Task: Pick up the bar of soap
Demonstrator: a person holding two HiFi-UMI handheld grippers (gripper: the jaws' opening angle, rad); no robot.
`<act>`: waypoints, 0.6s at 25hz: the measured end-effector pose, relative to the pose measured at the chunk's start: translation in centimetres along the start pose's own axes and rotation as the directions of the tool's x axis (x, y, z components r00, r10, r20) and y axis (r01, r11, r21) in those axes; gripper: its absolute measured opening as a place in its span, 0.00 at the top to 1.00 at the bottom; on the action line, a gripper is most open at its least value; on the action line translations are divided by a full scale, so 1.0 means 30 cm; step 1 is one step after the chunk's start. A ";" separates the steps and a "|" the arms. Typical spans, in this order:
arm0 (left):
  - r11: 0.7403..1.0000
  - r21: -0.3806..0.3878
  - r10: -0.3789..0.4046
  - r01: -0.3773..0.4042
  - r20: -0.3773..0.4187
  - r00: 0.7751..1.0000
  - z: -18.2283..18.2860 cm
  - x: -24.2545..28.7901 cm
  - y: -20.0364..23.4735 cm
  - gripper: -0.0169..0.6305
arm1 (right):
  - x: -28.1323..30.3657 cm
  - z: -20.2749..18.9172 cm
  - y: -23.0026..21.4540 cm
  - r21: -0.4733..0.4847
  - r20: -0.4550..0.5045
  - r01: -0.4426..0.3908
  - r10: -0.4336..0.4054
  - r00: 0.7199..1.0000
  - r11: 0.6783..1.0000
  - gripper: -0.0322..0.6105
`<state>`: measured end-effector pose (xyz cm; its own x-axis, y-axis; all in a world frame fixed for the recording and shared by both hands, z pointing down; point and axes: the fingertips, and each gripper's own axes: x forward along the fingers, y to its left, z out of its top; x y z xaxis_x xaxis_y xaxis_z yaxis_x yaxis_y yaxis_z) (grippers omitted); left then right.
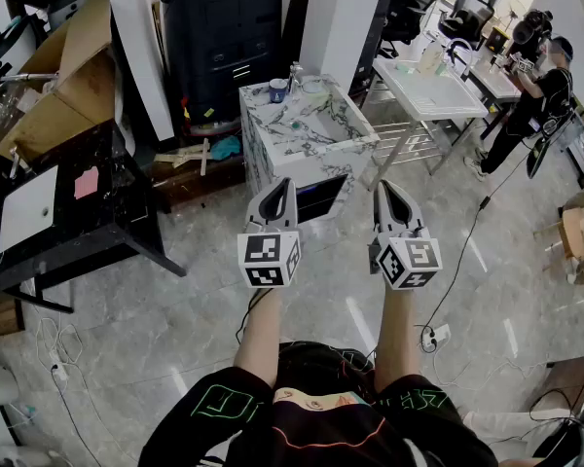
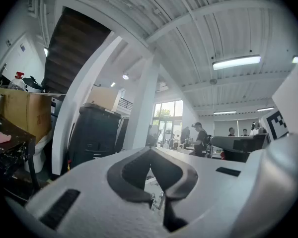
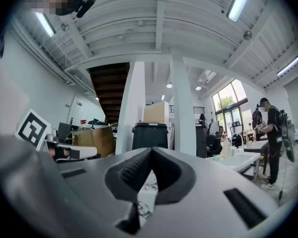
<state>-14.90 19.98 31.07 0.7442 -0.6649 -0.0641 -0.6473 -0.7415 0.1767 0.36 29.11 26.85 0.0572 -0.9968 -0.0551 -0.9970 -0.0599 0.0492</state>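
Left gripper [image 1: 288, 183] and right gripper [image 1: 383, 185] clenched empty, short of counter [image 1: 271, 156]; risks knocking soap aside unless opened first.

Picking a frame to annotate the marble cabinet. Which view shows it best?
Head view: the marble cabinet shows whole from above, top and two sides. The left and right gripper views each catch only a sliver of marbled surface through the gap between their own jaws.

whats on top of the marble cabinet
A small jar, a metal tap and a pale dish stand at the back edge of the marble cabinet. Nothing covers the top; the bits lying on it are too small to name.
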 end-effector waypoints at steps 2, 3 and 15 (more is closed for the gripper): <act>1.000 -0.006 0.004 -0.004 -0.001 1.000 0.000 0.004 0.011 0.96 | -0.002 0.014 -0.001 -0.014 0.003 0.007 -0.007 1.000 1.000 0.94; 1.000 -0.009 0.005 -0.005 -0.001 1.000 -0.001 0.007 0.014 0.96 | -0.002 0.020 -0.004 -0.019 0.006 0.015 -0.015 1.000 1.000 0.94; 0.998 -0.010 -0.056 0.055 -0.042 0.998 -0.060 0.069 -0.091 0.96 | -0.098 -0.022 -0.151 -0.035 -0.029 0.124 -0.125 0.992 0.992 0.94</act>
<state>-11.31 20.79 32.24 0.7854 -0.6181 -0.0329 -0.6033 -0.7762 0.1831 4.74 32.27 27.45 0.1834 -0.9825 -0.0316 -0.9796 -0.1853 0.0773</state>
